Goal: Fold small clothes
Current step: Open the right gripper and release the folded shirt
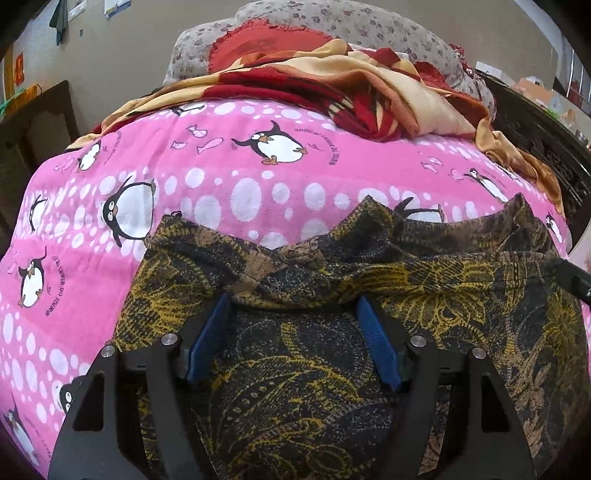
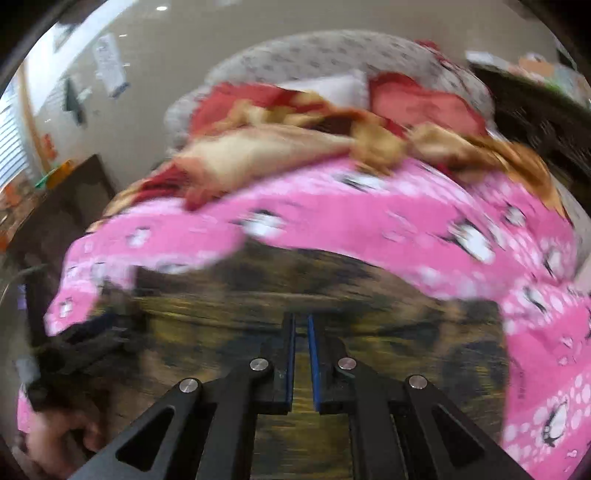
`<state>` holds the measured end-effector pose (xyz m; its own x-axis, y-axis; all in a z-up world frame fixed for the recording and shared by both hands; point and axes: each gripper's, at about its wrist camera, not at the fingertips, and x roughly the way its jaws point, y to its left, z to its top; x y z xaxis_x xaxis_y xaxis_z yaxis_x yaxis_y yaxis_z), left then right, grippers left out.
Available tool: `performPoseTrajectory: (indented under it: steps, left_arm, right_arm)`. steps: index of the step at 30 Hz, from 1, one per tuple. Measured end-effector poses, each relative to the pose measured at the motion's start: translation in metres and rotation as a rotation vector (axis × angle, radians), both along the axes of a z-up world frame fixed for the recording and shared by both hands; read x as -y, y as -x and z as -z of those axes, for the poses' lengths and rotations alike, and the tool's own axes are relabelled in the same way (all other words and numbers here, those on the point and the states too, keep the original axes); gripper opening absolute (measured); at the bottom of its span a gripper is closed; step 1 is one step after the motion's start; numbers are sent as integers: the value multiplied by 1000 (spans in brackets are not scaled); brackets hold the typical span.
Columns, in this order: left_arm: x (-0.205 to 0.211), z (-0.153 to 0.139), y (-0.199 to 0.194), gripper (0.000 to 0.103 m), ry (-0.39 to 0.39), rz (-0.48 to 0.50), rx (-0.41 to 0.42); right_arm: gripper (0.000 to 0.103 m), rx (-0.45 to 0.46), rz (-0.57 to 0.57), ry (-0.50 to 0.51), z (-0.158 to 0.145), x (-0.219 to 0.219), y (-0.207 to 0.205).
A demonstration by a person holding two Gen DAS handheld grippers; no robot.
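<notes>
Patterned garment [image 1: 295, 369] under left claw [image 1: 293, 310], spread wide

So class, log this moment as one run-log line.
task: fold small clothes | left gripper: open over patterned garment | right gripper: nearly shut, grip unclear, blurred | surface: pink penguin blanket

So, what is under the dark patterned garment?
The garment lies on the pink penguin sheet, which shows around it. What lies beneath the sheet is covered and cannot be seen.

Pink penguin blanket [image 1: 258, 158] lies open beyond the patterned garment [image 1: 295, 369]. Rumpled red-and-tan blanket [image 1: 332, 74] and floral pillow [image 1: 388, 26] obstruct the far end; dark furniture [image 1: 546, 140] bounds the right.
</notes>
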<state>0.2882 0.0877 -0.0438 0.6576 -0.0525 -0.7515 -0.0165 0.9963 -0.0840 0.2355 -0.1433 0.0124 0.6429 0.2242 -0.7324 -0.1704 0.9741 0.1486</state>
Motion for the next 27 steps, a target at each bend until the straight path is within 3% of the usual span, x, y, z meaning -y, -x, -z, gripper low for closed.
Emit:
performPoseTrajectory:
  steps: [2, 5, 6, 10, 14, 16, 20, 22, 27]
  left_arm:
    - [-2, 0, 0, 72, 13, 0, 2]
    - [-3, 1, 0, 72, 16, -3, -3]
    - [-3, 1, -1, 72, 11, -4, -7]
    - [-5, 2, -2, 72, 24, -1, -7]
    - [-6, 2, -1, 73, 29, 0, -7]
    - [-5, 2, -2, 73, 20, 0, -8]
    - [-4, 2, -3, 73, 19, 3, -10]
    - [-4, 2, -3, 73, 24, 4, -10]
    - [-2, -5, -2, 73, -3, 22, -52]
  right_arm:
    - [6, -27, -73, 26, 8, -35, -8]
    - [6, -44, -91, 148, 41, -64, -25]
    - [6, -23, -90, 114, 45, -61, -26]
    - [6, -42, -108, 48, 34, -47, -22]
    - [6, 29, -67, 96, 10, -12, 7]
    - [6, 25, 10, 148, 5, 15, 20]
    - [10, -79, 111, 84, 29, 63, 34]
    - [10, 20, 74, 38, 41, 73, 44]
    - [10, 32, 58, -31, 42, 85, 44]
